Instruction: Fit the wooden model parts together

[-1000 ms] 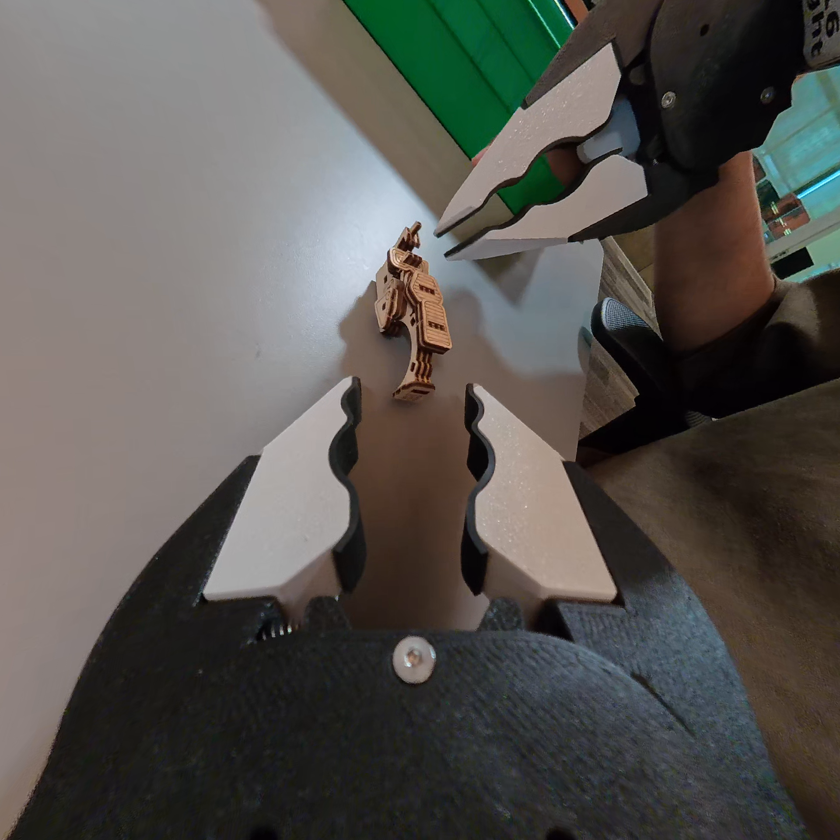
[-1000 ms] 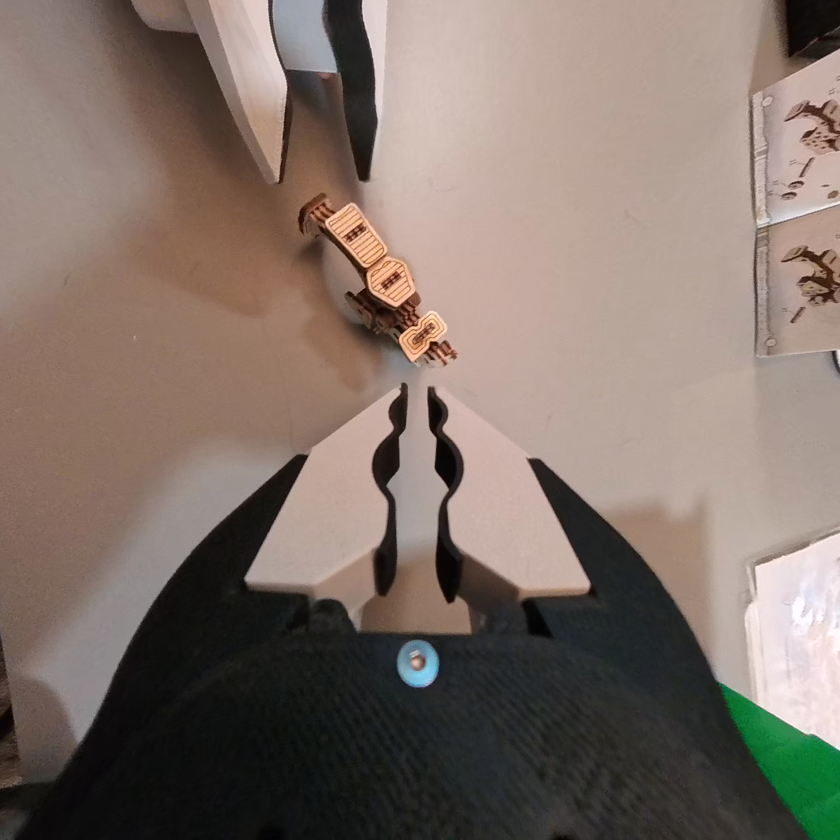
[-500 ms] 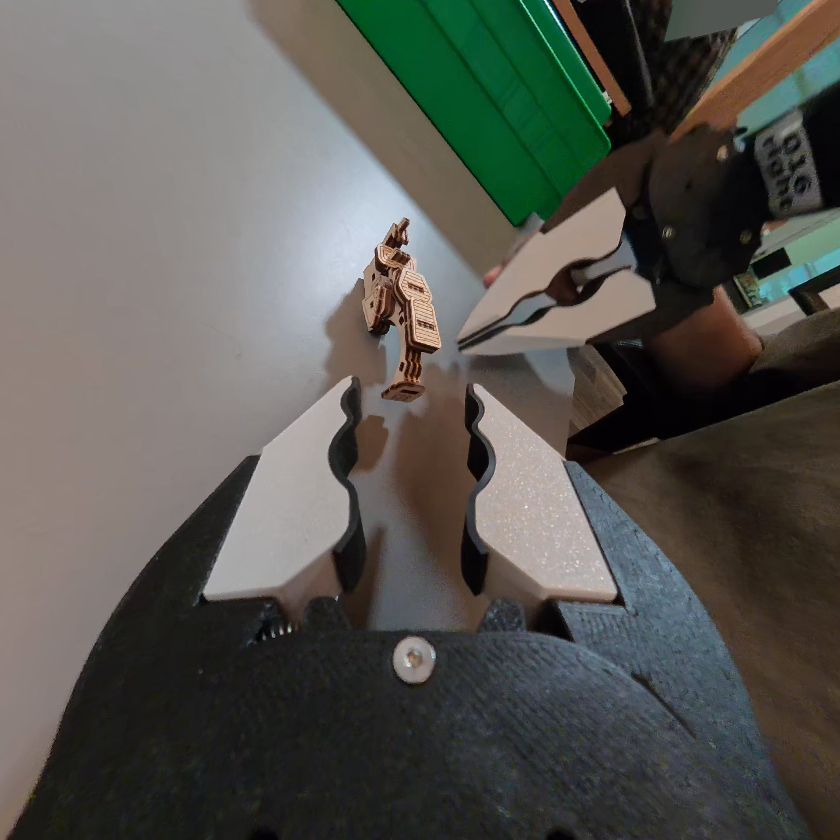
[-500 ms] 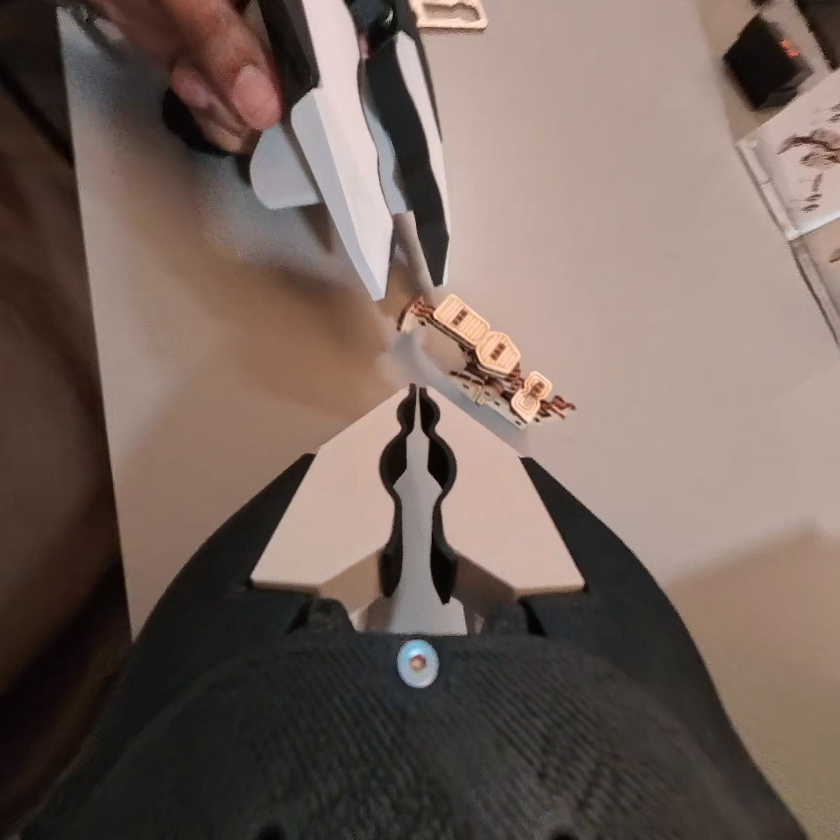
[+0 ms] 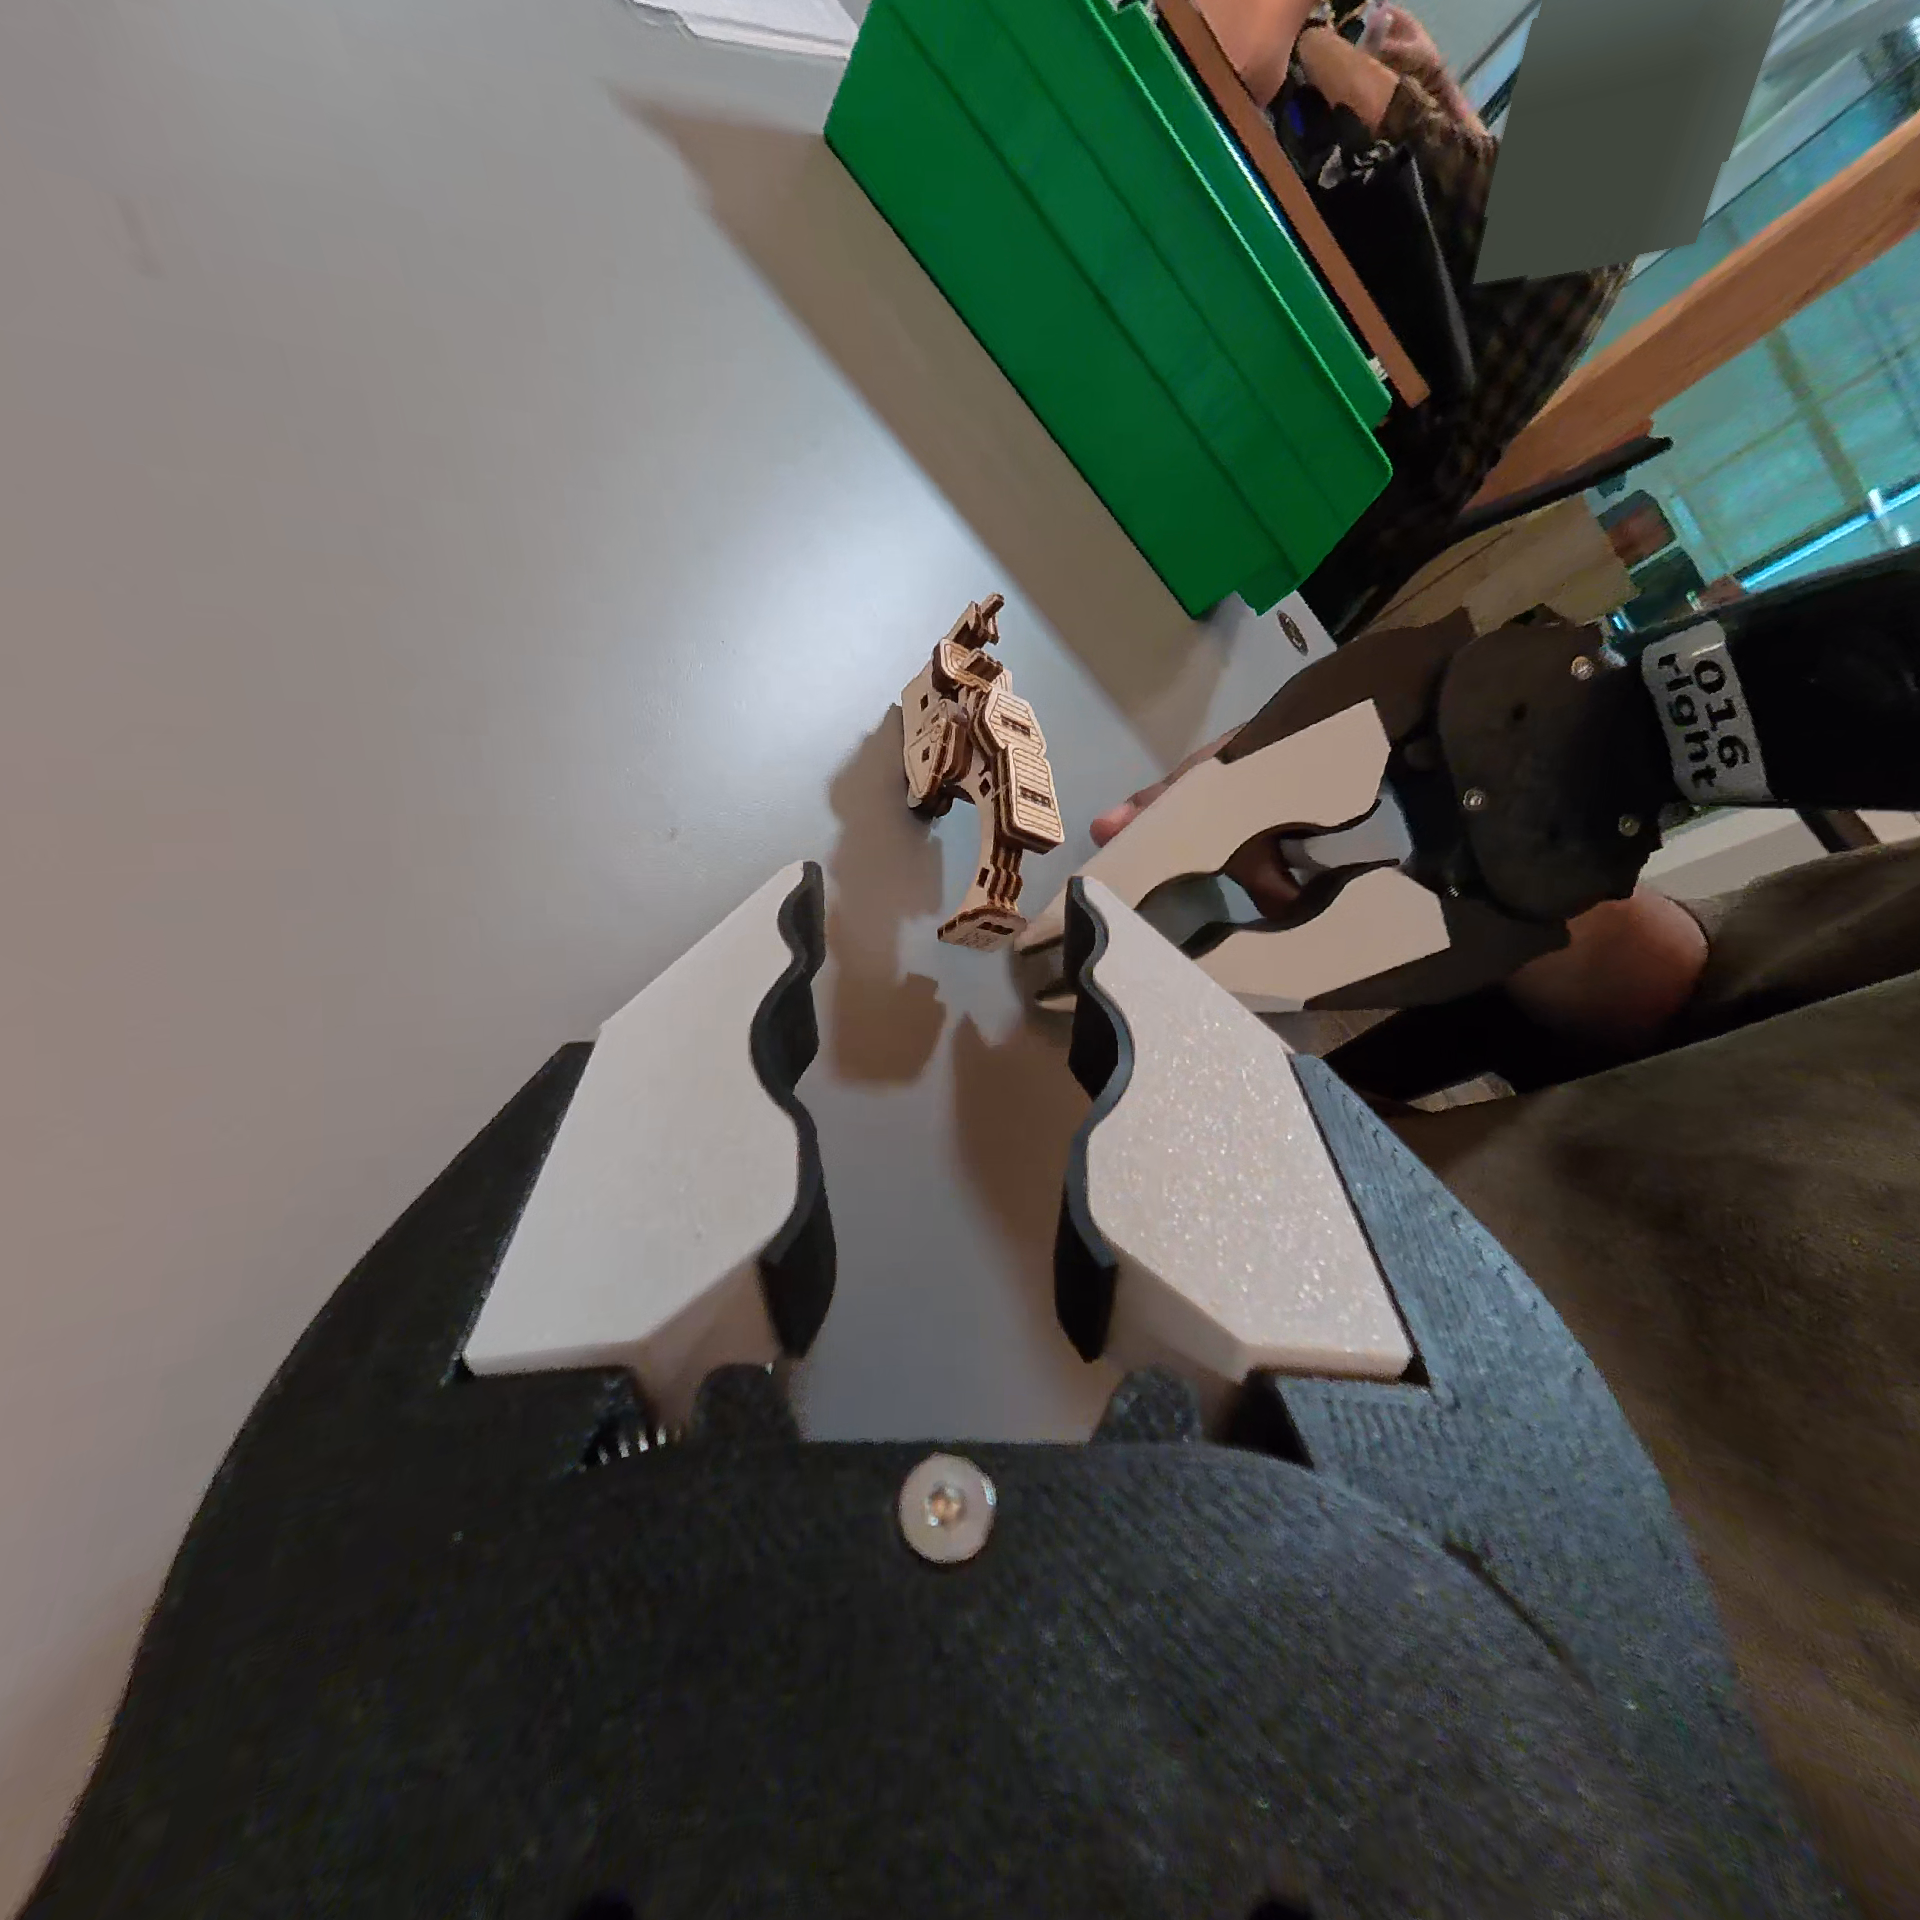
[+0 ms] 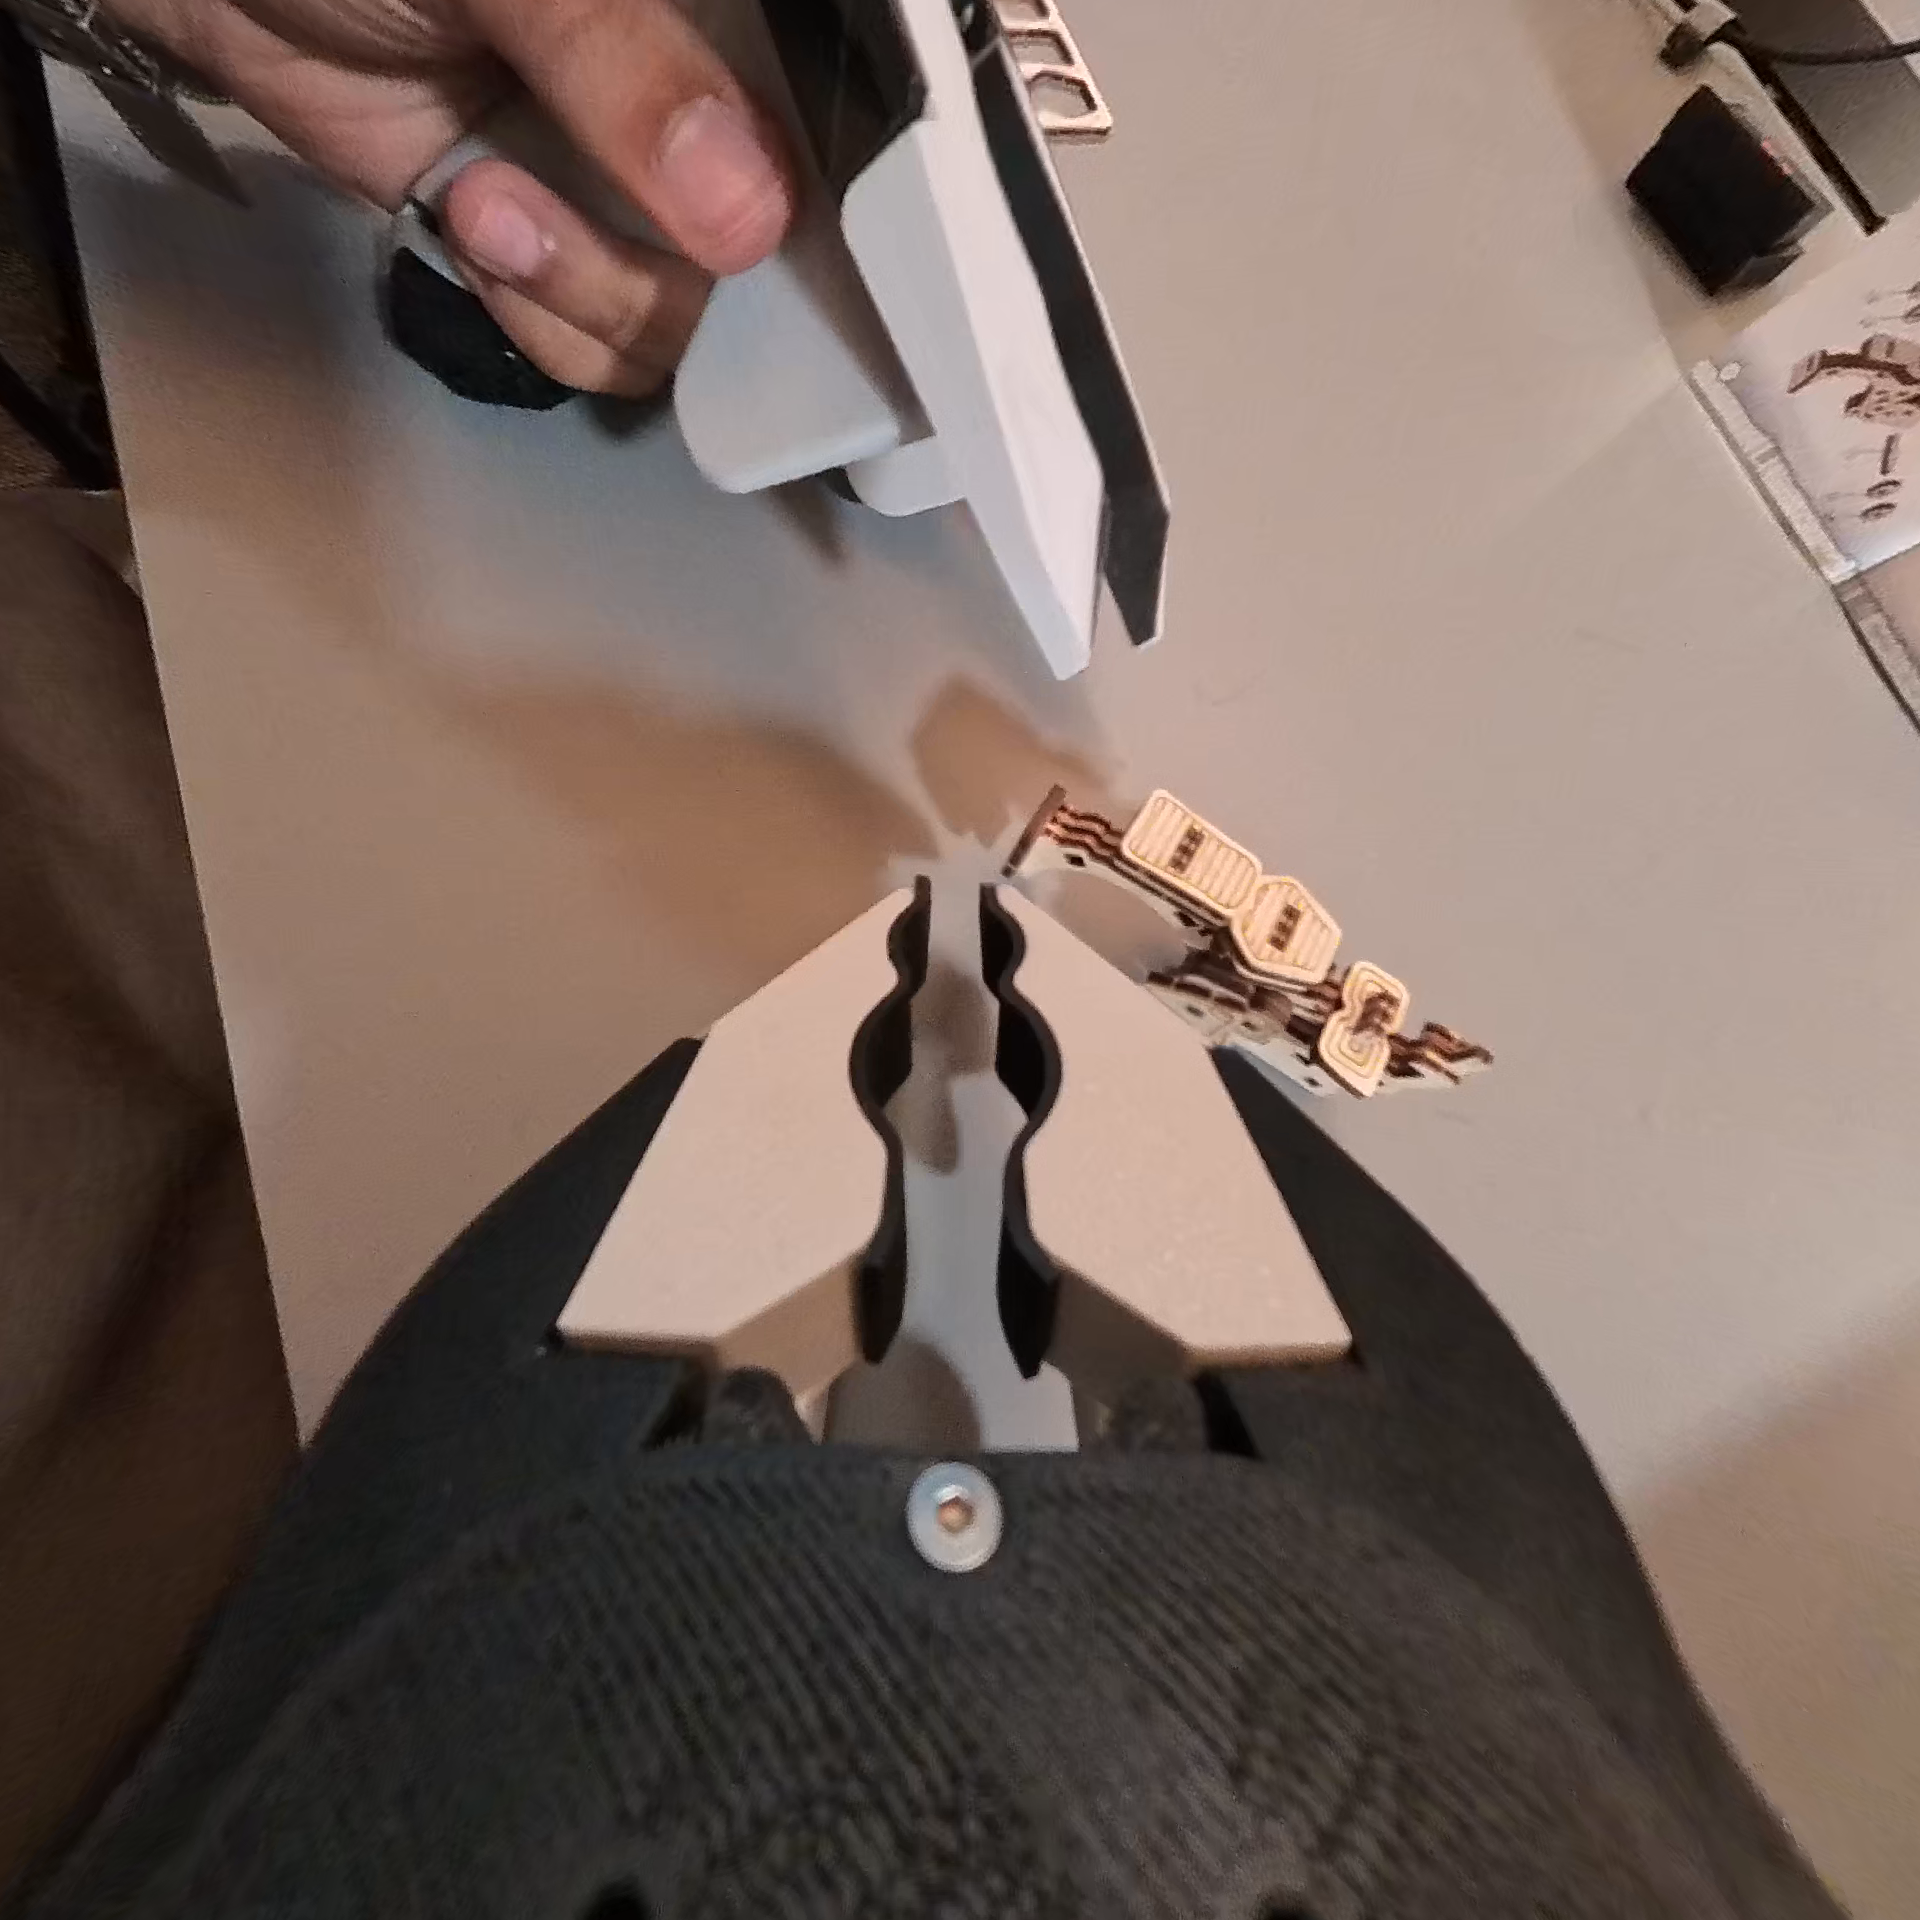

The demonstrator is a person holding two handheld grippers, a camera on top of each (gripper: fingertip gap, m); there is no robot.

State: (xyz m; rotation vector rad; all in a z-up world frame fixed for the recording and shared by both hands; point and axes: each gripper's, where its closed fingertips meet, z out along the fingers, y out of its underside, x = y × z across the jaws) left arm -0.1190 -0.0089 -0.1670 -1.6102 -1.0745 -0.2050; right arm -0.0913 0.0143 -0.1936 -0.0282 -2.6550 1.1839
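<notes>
1. Resting on the grey bench [image 5: 312,623], the wooden model [image 5: 982,774] stands free; neither gripper touches it. In the left wrist view it sits just beyond the fingertips, slightly right of centre. In the right wrist view the wooden model [image 6: 1257,925] lies to the right of the fingertips.

2. We read the left gripper [image 5: 940,914] as spread wide and empty, with bare bench between its fingers.

3. We read the right gripper [image 6: 951,888] as nearly pressed together, only a narrow slit at the tips, pinching nothing.

4. Handling, in our judgement: the model is light, stiff and brittle. It is built of thin laser-cut layers with small protruding tabs and a slender curved tail end. We advise a hold across the thick layered mid-body, on the flat faces, with low force. Avoid the thin end and the tabs; they could snap or the joints could separate.

5. View differences:
   - The left wrist view shows the model side-on, raised on its lower parts, with a green box [image 5: 1091,291] far behind it and the right gripper [image 5: 1039,961] low at the right.
   - The right wrist view shows the engraved top plates, printed instruction sheets [image 6: 1839,395] at far right, a cut-out wooden sheet [image 6: 1060,88] at the far edge, and a hand [image 6: 540,156] holding the left gripper [image 6: 1107,649].
</notes>
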